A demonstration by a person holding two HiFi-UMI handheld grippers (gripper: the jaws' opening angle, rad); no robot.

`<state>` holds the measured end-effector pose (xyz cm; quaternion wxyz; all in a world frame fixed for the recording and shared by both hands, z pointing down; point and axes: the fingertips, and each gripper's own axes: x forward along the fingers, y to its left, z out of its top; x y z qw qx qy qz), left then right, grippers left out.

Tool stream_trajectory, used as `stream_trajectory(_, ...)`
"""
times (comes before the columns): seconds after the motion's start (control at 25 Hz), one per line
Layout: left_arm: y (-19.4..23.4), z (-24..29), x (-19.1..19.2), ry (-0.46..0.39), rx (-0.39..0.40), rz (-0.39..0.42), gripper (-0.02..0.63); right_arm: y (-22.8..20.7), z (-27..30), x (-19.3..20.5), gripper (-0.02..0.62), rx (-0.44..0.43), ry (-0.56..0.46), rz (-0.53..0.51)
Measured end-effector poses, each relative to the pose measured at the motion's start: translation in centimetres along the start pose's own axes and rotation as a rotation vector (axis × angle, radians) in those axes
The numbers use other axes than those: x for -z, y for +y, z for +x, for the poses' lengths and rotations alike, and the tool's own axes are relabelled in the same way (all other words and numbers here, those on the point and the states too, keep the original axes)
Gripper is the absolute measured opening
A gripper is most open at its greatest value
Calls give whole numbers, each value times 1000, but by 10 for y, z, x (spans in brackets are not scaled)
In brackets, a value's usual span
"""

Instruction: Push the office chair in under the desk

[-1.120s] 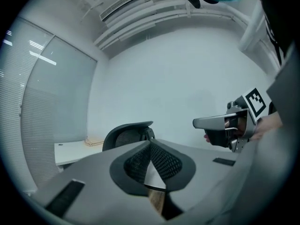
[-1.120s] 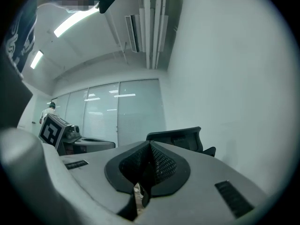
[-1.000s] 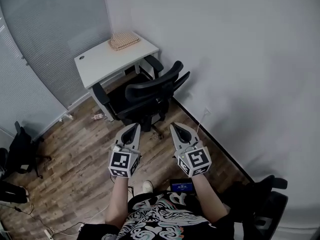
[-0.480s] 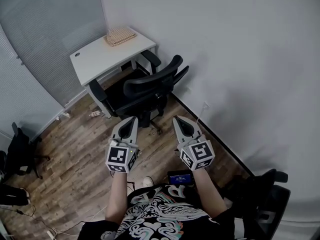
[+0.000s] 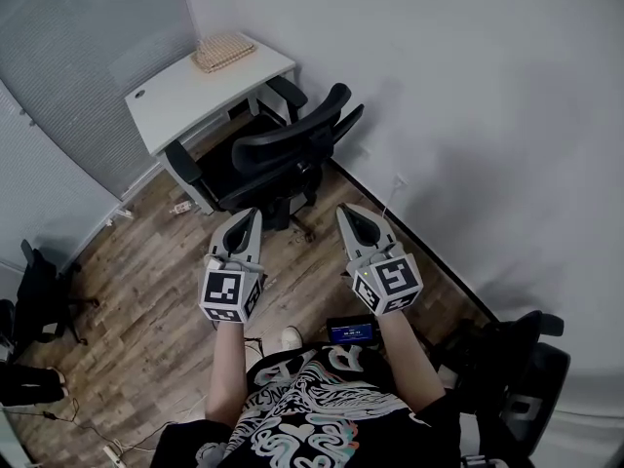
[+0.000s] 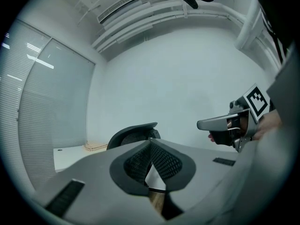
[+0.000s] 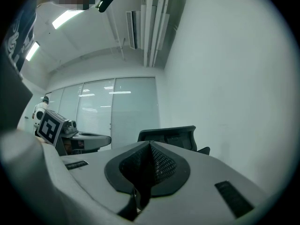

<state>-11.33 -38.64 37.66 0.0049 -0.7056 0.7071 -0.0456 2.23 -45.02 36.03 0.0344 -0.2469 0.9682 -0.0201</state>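
Observation:
A black office chair (image 5: pixel 278 156) stands on the wood floor with its seat partly under a small white desk (image 5: pixel 200 94) in the corner. Its backrest (image 6: pixel 132 133) faces me, and its top edge (image 7: pixel 171 137) shows in the right gripper view too. My left gripper (image 5: pixel 250 218) and right gripper (image 5: pixel 348 213) are held side by side, a short way back from the backrest, touching nothing. Both are shut with nothing between the jaws. In the left gripper view the right gripper (image 6: pixel 206 124) shows at the right.
A woven mat (image 5: pixel 222 51) lies on the desk's far end. White walls close the corner behind and to the right of the chair. Another black chair (image 5: pixel 517 378) stands at lower right, dark gear (image 5: pixel 34 295) at the left. Cables trail on the floor.
The head view has shifted: desk and chair now sit further up and left in the frame. Both grippers sit slightly higher in the frame. Jaws stay shut.

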Motion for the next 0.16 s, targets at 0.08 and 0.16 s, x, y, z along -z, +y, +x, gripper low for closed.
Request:
stream_trajectory(0.08, 2, 2, 0, -4, -3, 0, 23, -1, 3, -1, 25, -2, -4, -4)
stream_trajectory(0.16, 4, 4, 0, -6, -4, 2, 23, -2, 5, -1, 25, -3, -7, -8)
